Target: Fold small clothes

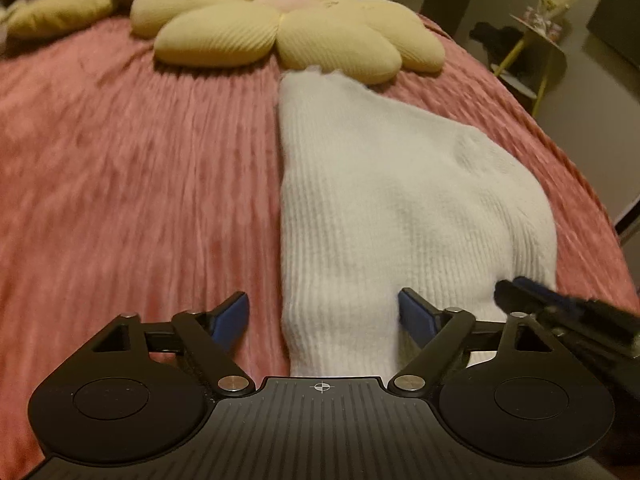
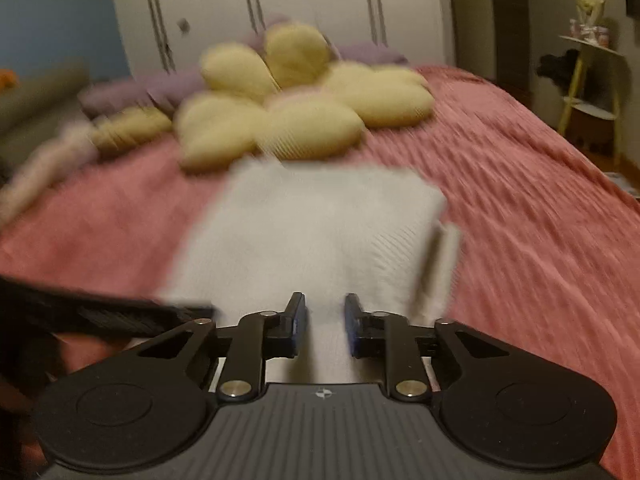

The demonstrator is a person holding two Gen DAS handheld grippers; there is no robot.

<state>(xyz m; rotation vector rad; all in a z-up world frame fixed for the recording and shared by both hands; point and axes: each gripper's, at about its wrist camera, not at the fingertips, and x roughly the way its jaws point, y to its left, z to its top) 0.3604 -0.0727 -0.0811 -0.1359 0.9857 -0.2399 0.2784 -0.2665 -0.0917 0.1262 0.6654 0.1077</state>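
A white ribbed knit garment [image 1: 384, 200] lies folded lengthwise on the pink bedspread [image 1: 140, 168]. My left gripper [image 1: 324, 316] is open wide, its blue pads astride the garment's near left edge. My right gripper [image 2: 326, 324] is partly open over the garment's [image 2: 312, 232] near end, with cloth between the pads; it also shows in the left wrist view [image 1: 560, 316] at the right. The right wrist view is blurred by motion.
A yellow flower-shaped cushion [image 1: 288, 28] lies just beyond the garment's far end. Purple pillows [image 2: 160, 88] sit behind it. A yellow side table [image 1: 536, 40] stands past the bed's right edge. White wardrobes [image 2: 280, 4] fill the back wall.
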